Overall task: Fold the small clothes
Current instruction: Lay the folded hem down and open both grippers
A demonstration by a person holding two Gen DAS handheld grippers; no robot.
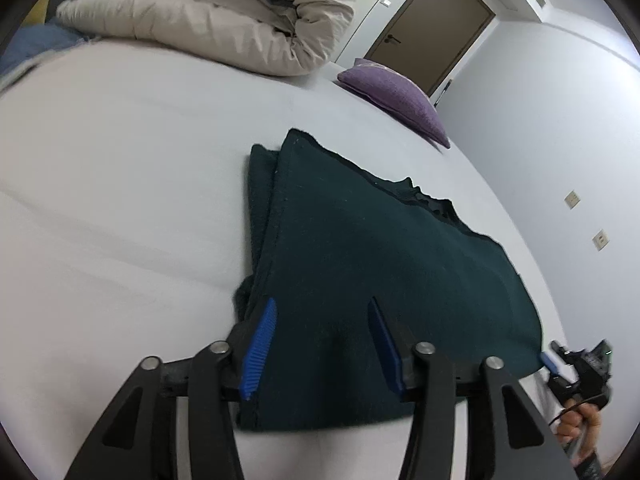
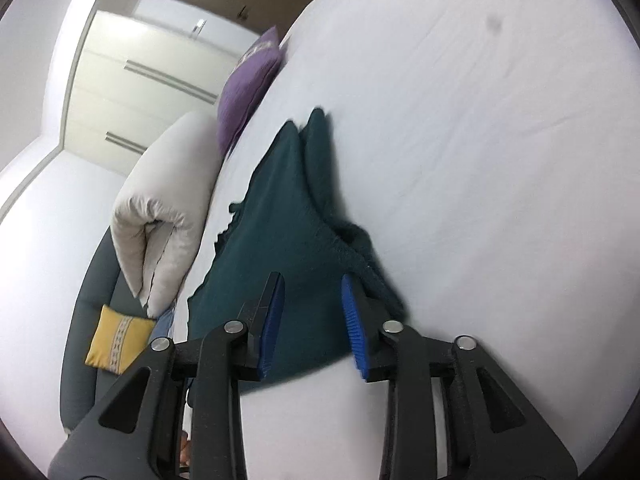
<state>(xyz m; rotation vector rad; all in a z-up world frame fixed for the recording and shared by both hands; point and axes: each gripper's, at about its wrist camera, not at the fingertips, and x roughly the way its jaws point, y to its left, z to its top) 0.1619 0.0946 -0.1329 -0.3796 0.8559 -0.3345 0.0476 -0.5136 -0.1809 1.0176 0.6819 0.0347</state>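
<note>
1. Lying partly folded mid-bed, the dark green fleece garment (image 1: pixel 360 264) is soft, light and limp.
2. Your left claw (image 1: pixel 320 348) and right claw (image 2: pixel 312 320) gape apart over its near edge.
3. Pinch near-edge corners through all layers.

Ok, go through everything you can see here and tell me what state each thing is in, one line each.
Dark green garment: folded, lying on the bed.
Left gripper: open, over the garment's near edge.
Right gripper: open, over the garment.
Cream duvet: rolled up on the bed.
Purple pillow: lying at the bed's edge.
Door: shut.
White sheet: spread out, lightly creased.
</note>
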